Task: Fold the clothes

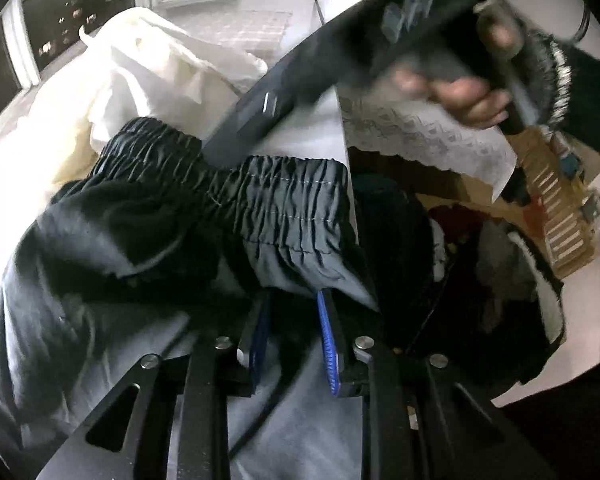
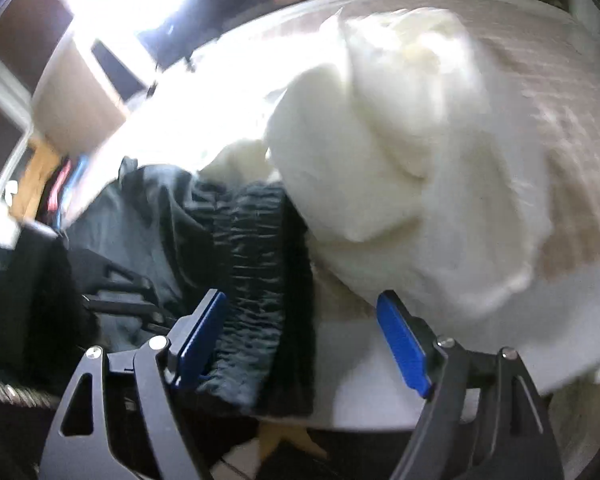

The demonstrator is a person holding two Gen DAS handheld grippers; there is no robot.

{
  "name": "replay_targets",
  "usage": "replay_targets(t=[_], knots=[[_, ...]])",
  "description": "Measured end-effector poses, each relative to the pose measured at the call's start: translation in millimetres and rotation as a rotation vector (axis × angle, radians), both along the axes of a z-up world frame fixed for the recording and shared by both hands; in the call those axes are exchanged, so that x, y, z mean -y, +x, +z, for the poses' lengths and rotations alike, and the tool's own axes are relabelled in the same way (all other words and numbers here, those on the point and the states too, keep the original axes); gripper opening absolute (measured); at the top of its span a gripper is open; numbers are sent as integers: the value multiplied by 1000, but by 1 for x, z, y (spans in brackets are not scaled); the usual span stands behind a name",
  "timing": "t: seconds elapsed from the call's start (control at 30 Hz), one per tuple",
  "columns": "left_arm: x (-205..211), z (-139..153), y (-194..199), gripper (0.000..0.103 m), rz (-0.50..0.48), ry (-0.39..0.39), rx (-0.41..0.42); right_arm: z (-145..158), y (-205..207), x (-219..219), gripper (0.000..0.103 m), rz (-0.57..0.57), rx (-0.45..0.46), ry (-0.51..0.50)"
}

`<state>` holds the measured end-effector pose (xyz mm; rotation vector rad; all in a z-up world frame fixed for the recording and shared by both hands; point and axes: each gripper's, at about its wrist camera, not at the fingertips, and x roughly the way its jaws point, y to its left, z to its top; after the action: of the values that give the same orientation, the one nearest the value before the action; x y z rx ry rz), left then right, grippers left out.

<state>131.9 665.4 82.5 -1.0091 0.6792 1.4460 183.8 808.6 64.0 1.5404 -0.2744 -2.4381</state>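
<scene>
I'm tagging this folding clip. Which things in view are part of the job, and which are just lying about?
In the job: dark trousers, left gripper clamped on their fabric, right gripper open beside the waistband.

Lying about: white garment pile, lace cloth, wooden rack.

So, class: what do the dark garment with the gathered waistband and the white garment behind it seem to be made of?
Dark garment: probably thin woven synthetic, nylon-like; faint sheen, crisp fine puckers along the elastic waistband, visible stitch lines. White garment: likely light cotton or a blend; matte, soft rumpled folds. Blur leaves both uncertain.
</scene>
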Motion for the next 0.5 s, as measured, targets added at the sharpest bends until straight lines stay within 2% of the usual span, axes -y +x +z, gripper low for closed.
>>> replay_targets(t=[0.07, 0.1, 0.2, 0.37, 0.47, 0.5], knots=[[2, 0, -2, 21, -4, 5, 14, -11, -10, 9, 77, 59, -2, 45], [2, 0, -1, 21, -9, 6, 11, -14, -13, 10, 77, 76, -9, 34], [0, 1, 0, 21, -20, 10, 6, -19, -23, 9, 87, 115, -31, -43], [-3, -1, -1, 22, -16, 16, 30, -15, -20, -4, 84, 92, 11, -173], [-3, -3, 1, 23, -18, 21, 33, -21, -15, -3, 76, 63, 30, -199], [-3, -3, 2, 24, -21, 19, 33, -19, -15, -1, 64, 57, 34, -185]])
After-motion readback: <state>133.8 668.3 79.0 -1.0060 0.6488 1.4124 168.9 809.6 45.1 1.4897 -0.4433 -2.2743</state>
